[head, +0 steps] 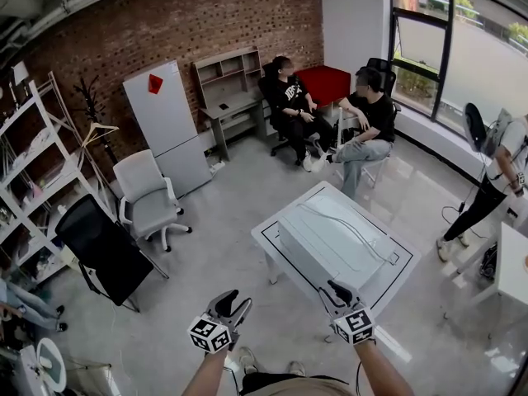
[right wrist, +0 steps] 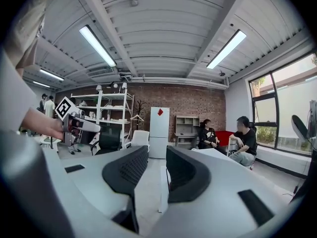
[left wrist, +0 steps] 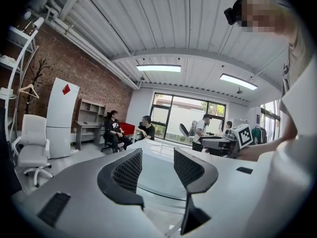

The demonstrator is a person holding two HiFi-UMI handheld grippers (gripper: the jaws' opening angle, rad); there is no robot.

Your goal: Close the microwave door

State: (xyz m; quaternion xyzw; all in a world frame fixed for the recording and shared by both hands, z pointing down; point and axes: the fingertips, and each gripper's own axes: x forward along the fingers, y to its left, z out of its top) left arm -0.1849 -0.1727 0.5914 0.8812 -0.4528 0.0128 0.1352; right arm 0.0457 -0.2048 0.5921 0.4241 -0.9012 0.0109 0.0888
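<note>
In the head view a pale white microwave (head: pixel 334 238) lies as a low box on a white table (head: pixel 271 231). From above I cannot tell how its door stands. My left gripper (head: pixel 233 302) hovers over the floor short of the table's near corner, open and empty. My right gripper (head: pixel 334 289) is at the table's near edge, just in front of the microwave, also open with nothing between its fingers. The left gripper view looks along my left gripper (left wrist: pixel 157 155) over a pale flat top. The right gripper view has my right gripper (right wrist: pixel 157 155) facing the room.
A white office chair (head: pixel 148 192) and a black one (head: pixel 103 250) stand left of the table, with a white fridge (head: pixel 165 126) and shelves (head: pixel 33 163) behind. Two people (head: pixel 293 110) sit at the back. Another person (head: pixel 495 172) stands beside a second white table (head: pixel 511 262).
</note>
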